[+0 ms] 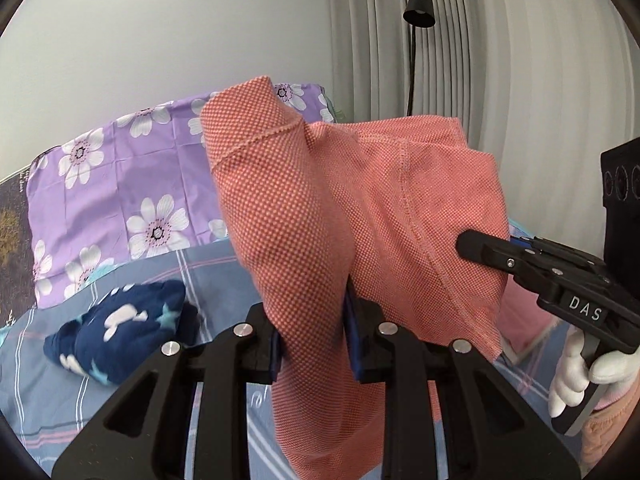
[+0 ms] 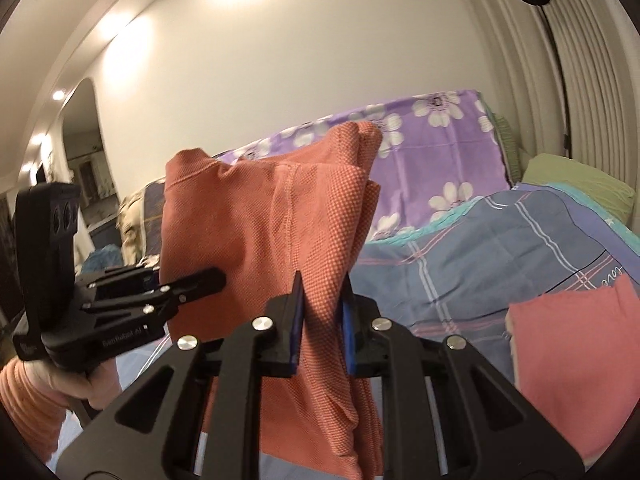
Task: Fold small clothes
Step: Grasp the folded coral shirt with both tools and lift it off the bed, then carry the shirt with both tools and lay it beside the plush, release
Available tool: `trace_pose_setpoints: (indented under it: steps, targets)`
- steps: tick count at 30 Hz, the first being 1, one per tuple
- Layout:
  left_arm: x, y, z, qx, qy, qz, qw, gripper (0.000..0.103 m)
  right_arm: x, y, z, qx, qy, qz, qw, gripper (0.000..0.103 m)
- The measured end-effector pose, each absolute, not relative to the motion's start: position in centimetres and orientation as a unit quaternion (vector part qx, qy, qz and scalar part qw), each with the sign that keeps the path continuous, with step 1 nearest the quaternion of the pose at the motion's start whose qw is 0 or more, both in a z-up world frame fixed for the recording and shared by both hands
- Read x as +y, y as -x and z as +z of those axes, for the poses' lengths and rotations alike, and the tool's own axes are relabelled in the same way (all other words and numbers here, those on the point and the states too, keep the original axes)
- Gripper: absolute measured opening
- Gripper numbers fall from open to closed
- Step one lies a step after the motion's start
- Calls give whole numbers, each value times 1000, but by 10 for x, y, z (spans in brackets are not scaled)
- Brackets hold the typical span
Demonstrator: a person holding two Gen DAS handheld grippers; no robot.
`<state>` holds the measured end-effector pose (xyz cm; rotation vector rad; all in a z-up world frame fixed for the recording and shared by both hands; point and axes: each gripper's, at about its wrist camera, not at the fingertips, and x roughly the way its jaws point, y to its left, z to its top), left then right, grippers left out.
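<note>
A small orange-pink knit garment [image 1: 360,208] hangs in the air between both grippers, above the bed. My left gripper [image 1: 310,332] is shut on one bunched edge of it, the cloth pinched between the blue pads. My right gripper [image 2: 322,320] is shut on the opposite edge of the same garment [image 2: 260,220]. In the left wrist view the right gripper [image 1: 464,242] reaches in from the right, held by a white-gloved hand [image 1: 576,380]. In the right wrist view the left gripper [image 2: 218,278] comes in from the left. The lower part of the garment drops behind the jaws.
A blue plaid bedsheet [image 1: 224,276] covers the bed, with a purple floral cover [image 1: 120,184] behind. A dark blue patterned bundle [image 1: 120,328] lies at left. A folded pink cloth [image 2: 572,360] lies on the bed at right, near a green pillow [image 2: 576,180]. A black lamp [image 1: 419,10] stands by the curtain.
</note>
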<state>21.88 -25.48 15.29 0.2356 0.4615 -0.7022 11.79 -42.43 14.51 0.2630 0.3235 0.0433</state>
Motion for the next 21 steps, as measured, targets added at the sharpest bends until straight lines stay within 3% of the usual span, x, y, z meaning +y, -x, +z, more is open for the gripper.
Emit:
trace_pose_setpoints:
  steps: [21]
  targets:
    - [-315,-376,75,305,-149,-293,894,27,-481,-296,64,243,-163,-49,955,16]
